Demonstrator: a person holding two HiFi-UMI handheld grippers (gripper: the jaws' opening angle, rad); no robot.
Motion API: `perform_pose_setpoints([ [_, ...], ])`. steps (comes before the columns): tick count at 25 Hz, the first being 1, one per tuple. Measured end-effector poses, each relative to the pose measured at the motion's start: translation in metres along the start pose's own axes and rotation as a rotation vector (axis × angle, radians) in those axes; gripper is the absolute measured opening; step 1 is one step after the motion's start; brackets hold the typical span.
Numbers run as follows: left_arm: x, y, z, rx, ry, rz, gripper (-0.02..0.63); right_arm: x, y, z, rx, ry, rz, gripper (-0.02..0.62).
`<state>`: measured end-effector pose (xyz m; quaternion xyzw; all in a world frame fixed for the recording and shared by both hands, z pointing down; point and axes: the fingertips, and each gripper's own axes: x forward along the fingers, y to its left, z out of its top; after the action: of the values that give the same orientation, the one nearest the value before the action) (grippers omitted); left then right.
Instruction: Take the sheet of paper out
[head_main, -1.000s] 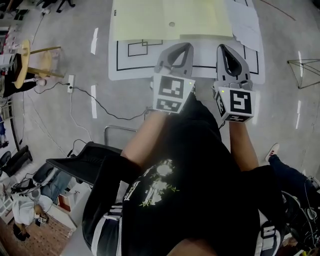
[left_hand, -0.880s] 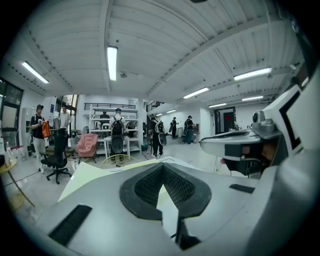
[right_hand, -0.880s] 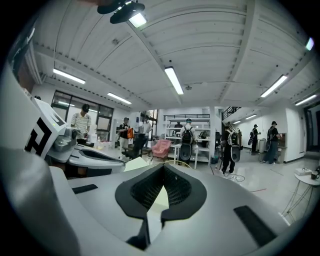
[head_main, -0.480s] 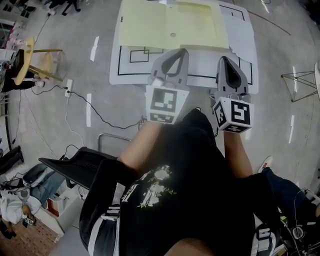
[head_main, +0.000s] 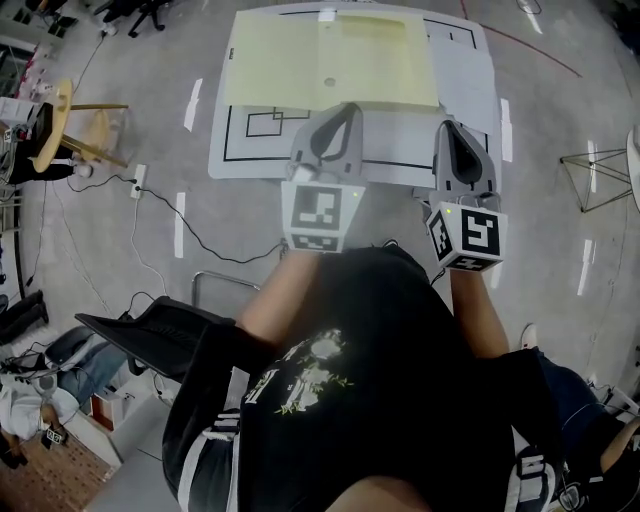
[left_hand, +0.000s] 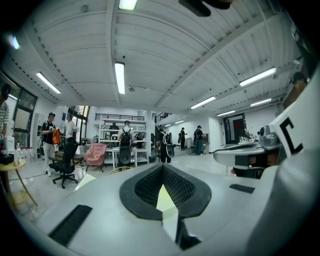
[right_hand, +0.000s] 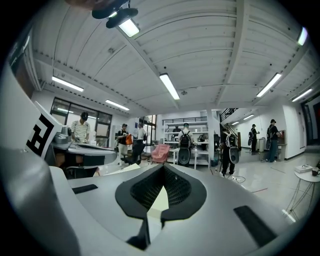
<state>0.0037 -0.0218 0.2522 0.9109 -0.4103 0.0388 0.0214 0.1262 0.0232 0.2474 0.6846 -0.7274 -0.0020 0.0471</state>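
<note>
Left gripper (head_main: 349, 106): pointed level, ahead of the person, and sat a little farther forward than the other in the head view.
Left jaws: closed, with the black ribbed pads (left_hand: 145, 187) meeting at the tip.
Left marker cube (head_main: 320, 215): sat at the rear of the gripper, over the hand.
Left forearm (head_main: 275, 290): bare and reaching forward from the torso.
Right gripper (head_main: 447, 123): level, roughly parallel to the left one and well apart from it.
Right jaws: closed, with the tips together.
Right marker cube (head_main: 467, 237): tilted towards the camera.
Right forearm (head_main: 482, 310): bare and extended forward.
</note>
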Motion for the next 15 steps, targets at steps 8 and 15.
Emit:
perform_pose_setpoints([
  [8, 0.009, -0.029, 0.005, 0.012, 0.005, 0.002, -0.011, -0.011, -0.026, 0.002, 0.006, -0.001, 0.010, 0.001],
  [15, 0.014, -0.040, 0.002, 0.019, 0.022, 0.006, -0.011, -0.015, -0.035, -0.001, 0.012, -0.002, 0.016, 0.002],
])
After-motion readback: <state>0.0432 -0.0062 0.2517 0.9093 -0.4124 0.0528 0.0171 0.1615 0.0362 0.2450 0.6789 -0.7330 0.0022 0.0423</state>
